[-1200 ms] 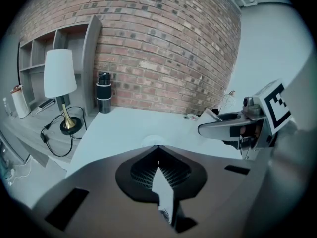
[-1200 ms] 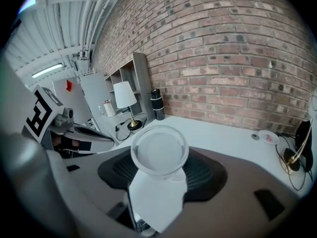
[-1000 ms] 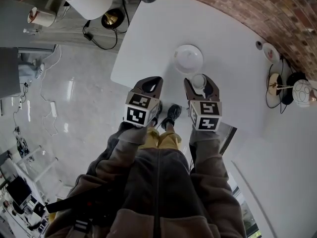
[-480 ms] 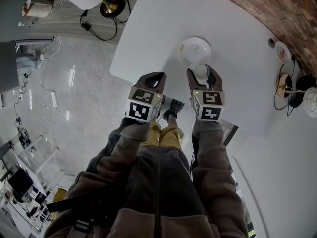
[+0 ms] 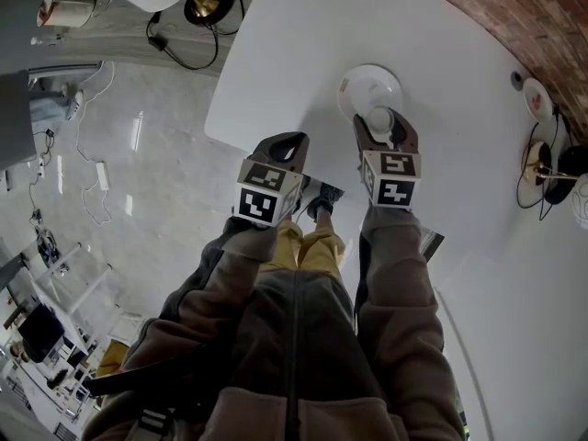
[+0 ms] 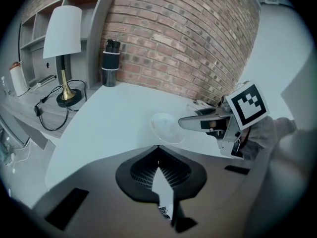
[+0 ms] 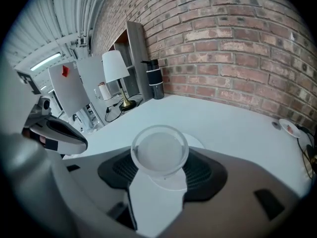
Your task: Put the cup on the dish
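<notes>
A white round dish (image 5: 367, 81) lies on the white table (image 5: 459, 173). My right gripper (image 5: 380, 120) is shut on a small translucent cup (image 5: 379, 117), held upright over the dish's near rim. In the right gripper view the cup (image 7: 159, 150) fills the space between the pads, with the dish (image 7: 197, 142) showing just behind it. My left gripper (image 5: 288, 145) hovers at the table's near edge, left of the dish, shut and with nothing in it. The left gripper view shows the dish (image 6: 167, 127) ahead and the right gripper (image 6: 205, 123) reaching in from the right.
A brass lamp with a white shade (image 6: 63, 43) and a black bottle (image 6: 110, 63) stand at the far left by the brick wall. A small saucer (image 5: 536, 99) sits near the table's right edge. The floor (image 5: 138, 173) drops away left of the table.
My right gripper has carried the cup forward, from a gap short of the dish to over its near rim. The left gripper has stayed at the table edge.
</notes>
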